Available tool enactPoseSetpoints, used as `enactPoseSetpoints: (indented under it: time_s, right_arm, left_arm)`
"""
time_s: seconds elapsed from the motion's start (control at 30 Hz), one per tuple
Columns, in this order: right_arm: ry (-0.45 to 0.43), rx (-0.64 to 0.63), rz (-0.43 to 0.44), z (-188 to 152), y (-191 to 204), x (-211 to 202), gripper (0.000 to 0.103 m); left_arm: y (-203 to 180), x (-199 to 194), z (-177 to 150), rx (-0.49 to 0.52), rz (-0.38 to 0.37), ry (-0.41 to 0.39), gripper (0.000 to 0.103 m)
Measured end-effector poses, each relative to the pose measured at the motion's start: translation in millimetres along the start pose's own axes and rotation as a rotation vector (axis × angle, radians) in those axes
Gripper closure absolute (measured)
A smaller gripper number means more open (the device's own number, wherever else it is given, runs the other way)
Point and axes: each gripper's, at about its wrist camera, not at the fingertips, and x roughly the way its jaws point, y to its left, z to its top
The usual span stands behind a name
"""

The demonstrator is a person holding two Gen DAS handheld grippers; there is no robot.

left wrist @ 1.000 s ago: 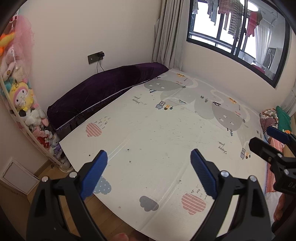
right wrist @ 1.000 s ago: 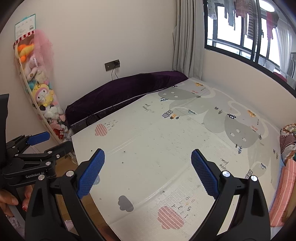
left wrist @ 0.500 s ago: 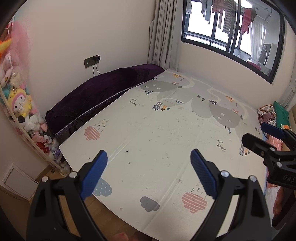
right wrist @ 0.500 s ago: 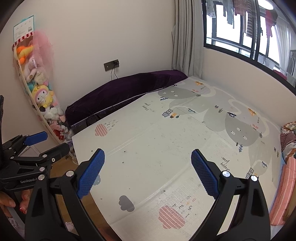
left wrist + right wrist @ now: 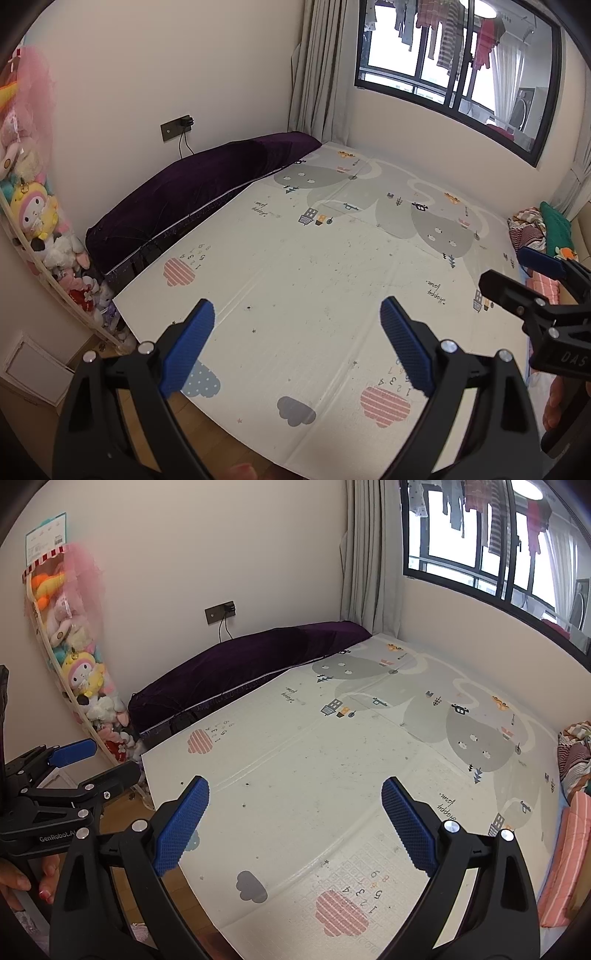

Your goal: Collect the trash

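both tongs hang above the near end of a pale play mat printed with clouds, numbers and grey hills, which serves as the landmark here. the left tongs are spread wide with nothing between their blue pads, and the right tongs are spread the same way, also empty. no clear piece of trash can be made out; the only candidates are tiny dark specks scattered over the mat, just beyond the tips of both tongs, too small to identify. in the left view the right tongs show at the mat's right edge; in the right view the left tongs sit off the mat's left edge, with a hand under them. along the mat's far left side lies a long purple cushion against the wall, below a wall socket with a cord. a net of stuffed toys hangs off the mat's left corner. folded clothes lie at the mat's right side, and a window stands above its far end. nothing stands between the tongs and the mat.
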Motion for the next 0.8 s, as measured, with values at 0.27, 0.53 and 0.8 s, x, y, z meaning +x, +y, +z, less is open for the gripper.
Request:
enactPoseSetpoints:
  time_s: [0.27,0.53,0.8]
  right_arm:
    - [-0.001,0.011,-0.006,-1.3,-3.7,1.1,0.012]
    - [0.000,0.017,-0.012,-1.1,-4.1,2.6,0.012]
    - [0.000,0.027,-0.025,-2.3,-7.8,2.3,0.012]
  left_arm:
    - [-2.2,1.4,2.6,0.015,-0.012,-0.004,0.012]
    - [-6.0,3.3,4.5,0.025,-0.016,-0.011,0.012]
    - [-8.6,3.9,6.6,0.034,-0.023,-0.016,0.012]
